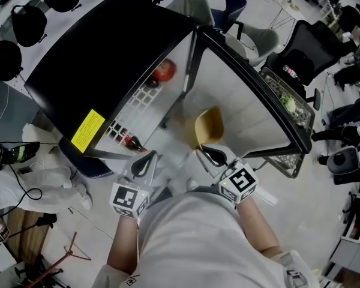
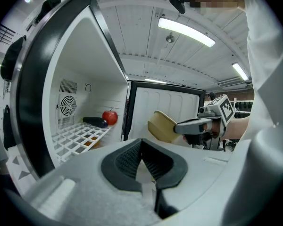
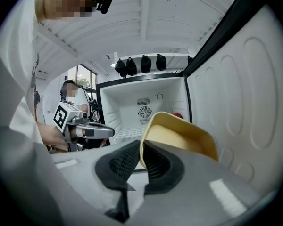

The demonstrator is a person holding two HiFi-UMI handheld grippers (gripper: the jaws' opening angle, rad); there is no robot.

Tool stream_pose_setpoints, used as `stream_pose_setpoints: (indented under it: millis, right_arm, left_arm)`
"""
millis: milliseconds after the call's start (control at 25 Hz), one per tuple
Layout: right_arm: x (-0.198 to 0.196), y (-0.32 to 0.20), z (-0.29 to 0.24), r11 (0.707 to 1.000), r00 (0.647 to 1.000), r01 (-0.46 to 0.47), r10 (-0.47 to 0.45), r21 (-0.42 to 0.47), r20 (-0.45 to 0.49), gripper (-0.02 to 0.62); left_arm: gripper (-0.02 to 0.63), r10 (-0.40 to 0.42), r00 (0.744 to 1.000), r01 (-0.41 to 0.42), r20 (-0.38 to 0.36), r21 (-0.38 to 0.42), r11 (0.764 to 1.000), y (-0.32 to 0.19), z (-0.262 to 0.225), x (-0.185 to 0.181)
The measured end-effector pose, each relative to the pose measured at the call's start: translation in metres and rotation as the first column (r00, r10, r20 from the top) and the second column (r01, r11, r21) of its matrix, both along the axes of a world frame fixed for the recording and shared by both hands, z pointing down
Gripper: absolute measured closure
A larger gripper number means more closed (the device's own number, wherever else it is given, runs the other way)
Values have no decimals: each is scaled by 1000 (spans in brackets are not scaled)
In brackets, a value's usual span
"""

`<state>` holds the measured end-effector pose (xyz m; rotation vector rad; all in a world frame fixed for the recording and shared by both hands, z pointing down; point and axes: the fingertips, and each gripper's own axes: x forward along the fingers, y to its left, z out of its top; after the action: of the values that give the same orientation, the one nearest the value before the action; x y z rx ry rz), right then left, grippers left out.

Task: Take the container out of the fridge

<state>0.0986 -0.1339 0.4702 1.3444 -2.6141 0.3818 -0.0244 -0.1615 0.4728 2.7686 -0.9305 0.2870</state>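
Note:
A yellow container (image 1: 208,128) hangs tilted in front of the open black fridge (image 1: 108,59), outside its white cavity. My right gripper (image 1: 214,155) is shut on the container's rim; the rim (image 3: 144,145) sits pinched between the dark pads. From the left gripper view the container (image 2: 162,126) shows at mid-right, held by the right gripper (image 2: 191,125). My left gripper (image 1: 145,162) is beside it at the left, jaws closed together on nothing (image 2: 142,161). The fridge door (image 1: 252,101) stands swung open on the right.
On the wire shelf (image 2: 80,138) inside lie a red apple (image 2: 109,117) and a dark aubergine-like item (image 2: 95,122); a small bottle (image 1: 132,141) sits lower at the fridge front. Office chairs (image 1: 306,53) and gear stand beyond the door. A plastic bag (image 1: 51,179) lies at left.

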Motion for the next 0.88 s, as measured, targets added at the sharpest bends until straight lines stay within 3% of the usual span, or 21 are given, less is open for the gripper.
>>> stream_pose_setpoints:
  millis: [880]
  right_arm:
    - [-1, 0, 10, 1000, 1000, 10, -10, -16, -8, 571]
  left_arm:
    - [597, -24, 1000, 24, 11, -6, 1000, 2, 4, -4]
